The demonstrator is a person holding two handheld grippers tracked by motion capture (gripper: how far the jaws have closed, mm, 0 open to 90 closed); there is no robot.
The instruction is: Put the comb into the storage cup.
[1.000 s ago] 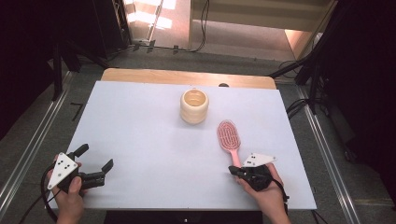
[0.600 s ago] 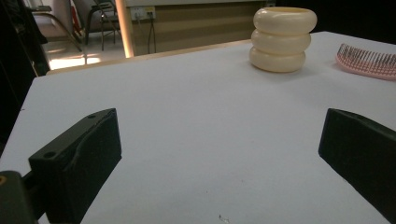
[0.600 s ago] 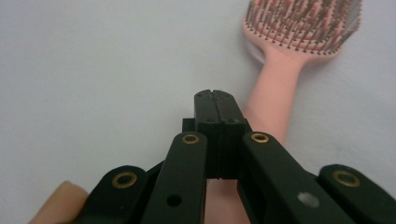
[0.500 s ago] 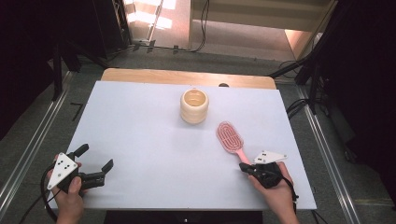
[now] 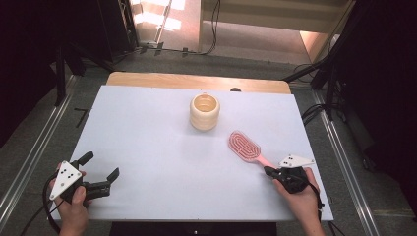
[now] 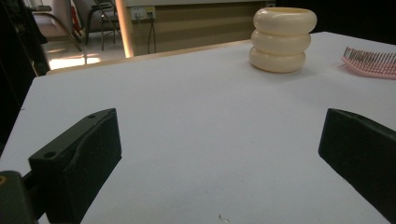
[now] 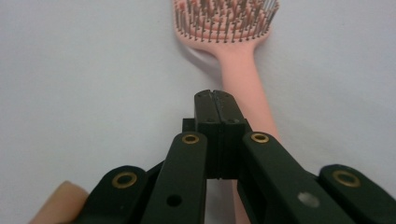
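A pink hairbrush [image 5: 244, 145] lies bristles up on the white table [image 5: 147, 128], right of the middle, its handle pointing to the front right. My right gripper [image 5: 268, 170] is at the end of that handle. In the right gripper view its jaws [image 7: 215, 98] are shut together with nothing between them, and the hairbrush [image 7: 224, 18] handle runs under them and off to their right. My left gripper [image 5: 102, 165] rests at the front left, open and holding nothing. In the left gripper view its gap [image 6: 219, 135] has bare table behind it.
A cream ribbed cup [image 5: 204, 112] stands upright behind the middle of the table, left of the brush head; the left gripper view has the cup [image 6: 282, 39] and the brush [image 6: 371, 60] far off. A wooden strip [image 5: 196, 81] edges the back.
My right gripper has slid to the right along the front of the table. The brush handle has swung right with it, so the brush lies more slanted. The left gripper has stayed put.
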